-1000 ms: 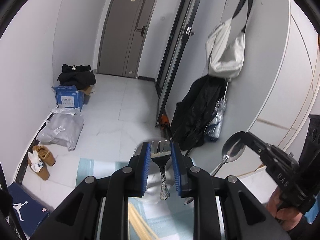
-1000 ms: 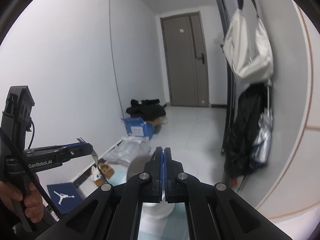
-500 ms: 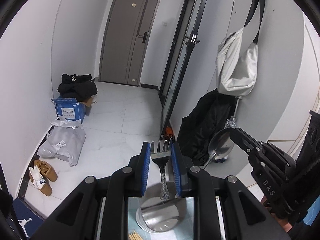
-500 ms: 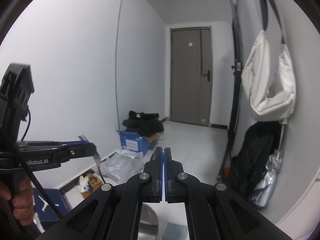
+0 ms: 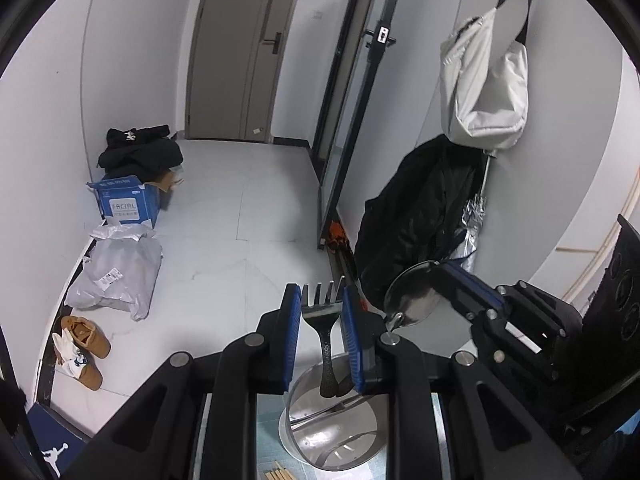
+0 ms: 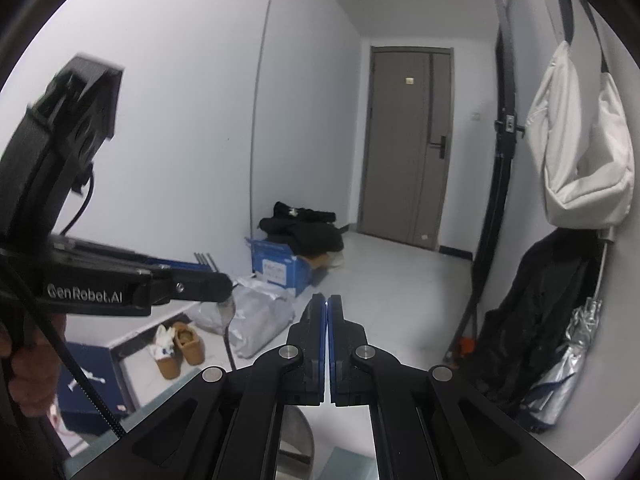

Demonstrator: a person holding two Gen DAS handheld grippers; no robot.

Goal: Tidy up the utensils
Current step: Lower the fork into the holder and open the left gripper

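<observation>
Left hand-held gripper is pinching a fork by its neck, tines up, handle hanging right over a round metal container. Only the left view shows the spoon, clamped by its bowl in the right hand-held gripper. The right view just shows those pads pressed nearly together; the spoon itself is hidden there.

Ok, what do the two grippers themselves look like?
Both are matte black plastic with blue pads inside the fingers and silver rivets at the joints. The left gripper carries white "GenRobot.AI" lettering and a black cable, seen in the right wrist view. The right gripper looks the same.
</observation>
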